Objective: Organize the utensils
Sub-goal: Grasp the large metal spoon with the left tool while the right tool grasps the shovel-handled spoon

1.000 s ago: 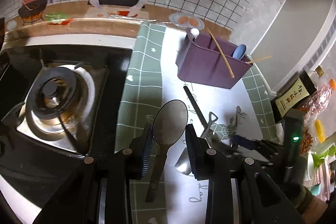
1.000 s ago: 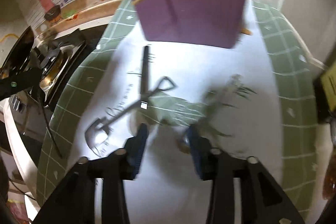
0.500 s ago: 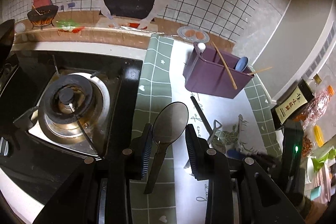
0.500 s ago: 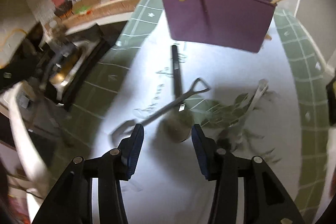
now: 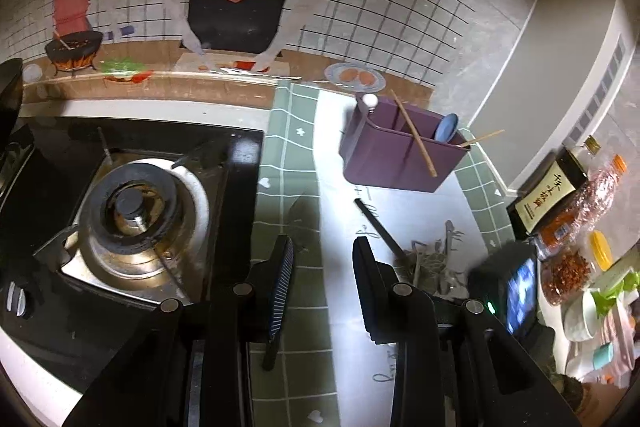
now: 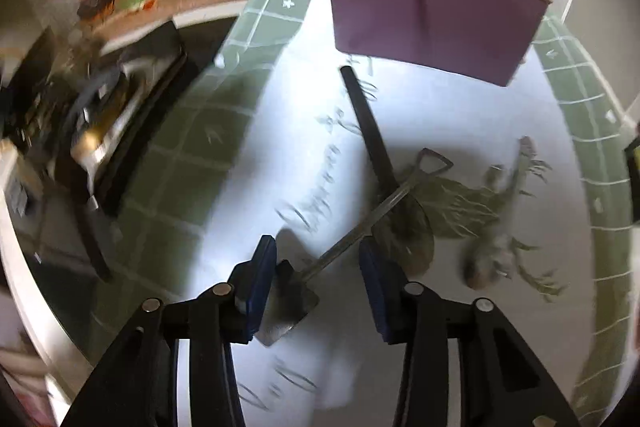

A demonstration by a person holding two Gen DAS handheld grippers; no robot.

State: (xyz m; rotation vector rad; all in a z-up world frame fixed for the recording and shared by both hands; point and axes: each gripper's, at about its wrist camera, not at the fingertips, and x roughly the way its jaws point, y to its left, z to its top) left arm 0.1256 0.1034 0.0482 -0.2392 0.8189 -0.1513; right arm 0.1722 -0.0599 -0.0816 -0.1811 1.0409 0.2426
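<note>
Here the purple caddy (image 5: 394, 161) stands at the back of the green-checked mat (image 5: 288, 183), a chopstick (image 5: 414, 133) slanted across its rim and a blue spoon (image 5: 445, 127) inside. In front of the caddy, the right gripper (image 6: 318, 273) hangs with jaws spread wide, empty, straddling the shovel-shaped spoon (image 6: 352, 239), which crosses a black-handled ladle (image 6: 370, 137). Nearer the stove (image 5: 132, 211), left of the caddy, the left gripper (image 5: 322, 281) is equally wide apart; a dark handle (image 5: 274, 345) shows beneath its left finger, contact unclear.

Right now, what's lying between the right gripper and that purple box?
In the right wrist view, a shovel-shaped spoon crossing a black-handled spoon lies on the mat between the right gripper and the purple box.
</note>
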